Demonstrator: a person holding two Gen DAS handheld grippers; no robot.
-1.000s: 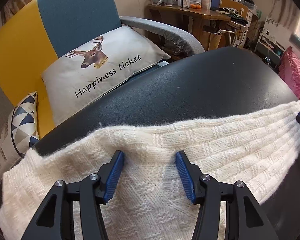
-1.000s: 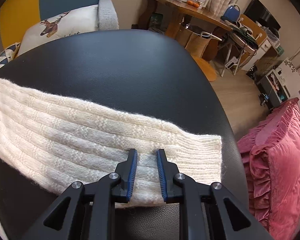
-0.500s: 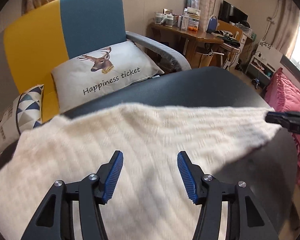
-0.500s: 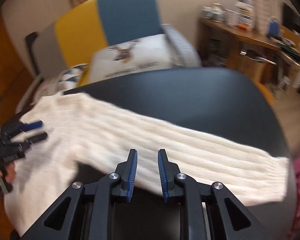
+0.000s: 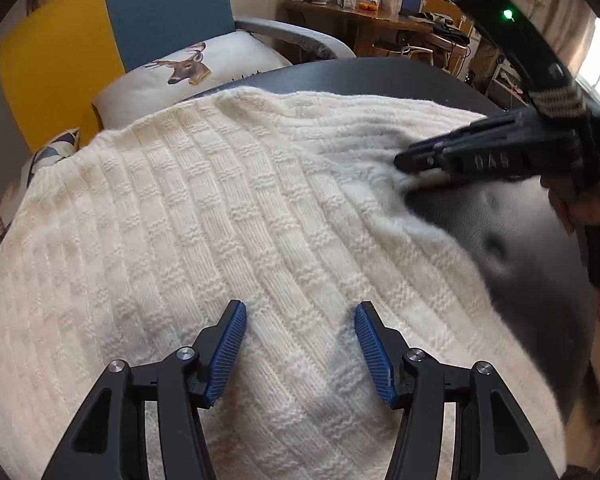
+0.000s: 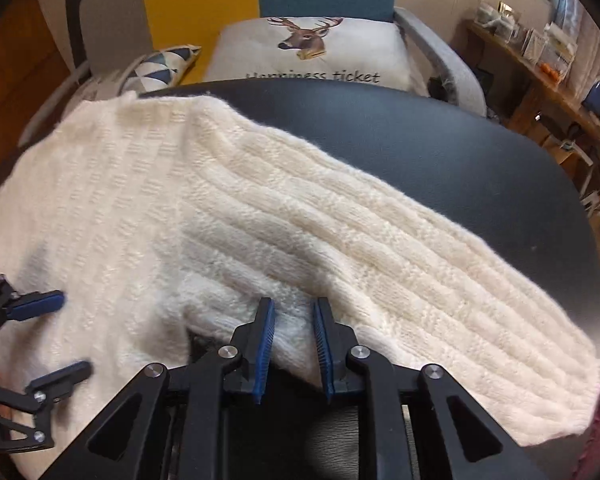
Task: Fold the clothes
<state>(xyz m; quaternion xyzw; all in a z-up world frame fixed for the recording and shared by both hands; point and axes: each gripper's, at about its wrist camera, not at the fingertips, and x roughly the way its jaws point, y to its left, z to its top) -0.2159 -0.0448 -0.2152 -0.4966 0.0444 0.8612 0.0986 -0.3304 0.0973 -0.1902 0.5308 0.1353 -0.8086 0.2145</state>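
Now the sleeve [image 6: 400, 240] has been dragged in from its outstretched lie: a second ago it ran flat across the black table [image 6: 440, 140], and its near edge is now bunched up at the right gripper [image 6: 292, 340]. The blue pads [image 6: 265, 340] are held narrowly apart with a fold of knit between them; whether it is truly pinched cannot be told. By that reading, the sleeve fold onto the body is being started.

Over the body, the left gripper [image 5: 298, 350] has been raised and is hovering, jaws spread wide, nothing gripped.

The cream sweater [image 5: 200, 220] is seen spread over the table's near and left part, chunky ribbed knit with basket-weave bands, fuzzy and thick, cuff trailing to the right edge. Beyond it, the deer cushion [image 6: 312, 52] is propped on the armchair.
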